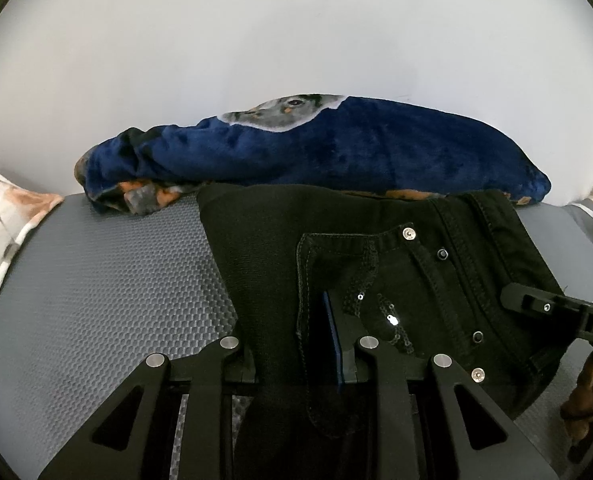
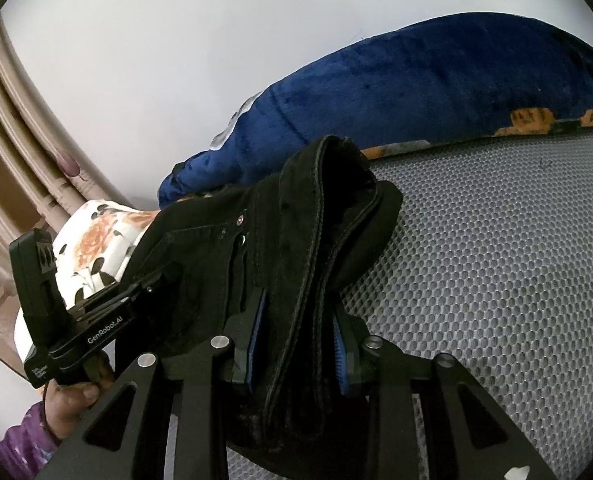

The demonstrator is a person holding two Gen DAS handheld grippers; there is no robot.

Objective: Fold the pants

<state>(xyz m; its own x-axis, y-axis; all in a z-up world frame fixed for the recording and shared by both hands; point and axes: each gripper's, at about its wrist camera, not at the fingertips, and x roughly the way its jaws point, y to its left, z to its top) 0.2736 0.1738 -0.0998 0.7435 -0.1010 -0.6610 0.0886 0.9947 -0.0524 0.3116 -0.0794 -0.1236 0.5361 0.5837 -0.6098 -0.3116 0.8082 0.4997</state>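
Note:
The black pants (image 1: 376, 248) lie bunched on the grey honeycomb mat (image 1: 108, 280), pocket with sequins and metal studs facing up. My left gripper (image 1: 292, 344) is shut on a fold of the pants near the pocket edge; its left finger is hidden under the cloth. In the right wrist view my right gripper (image 2: 296, 340) is shut on a thick bunch of the pants (image 2: 316, 216), waistband edge lifted off the mat (image 2: 496, 280). The left gripper (image 2: 108, 316) shows there at the left, and the right gripper's finger enters the left wrist view at the right edge.
A blue plush blanket (image 1: 336, 148) lies along the white wall right behind the pants. A floral pillow (image 1: 4, 216) sits at the left end of the mat, also seen in the right wrist view (image 2: 96, 248). A beige bed frame (image 2: 12, 152) stands at far left.

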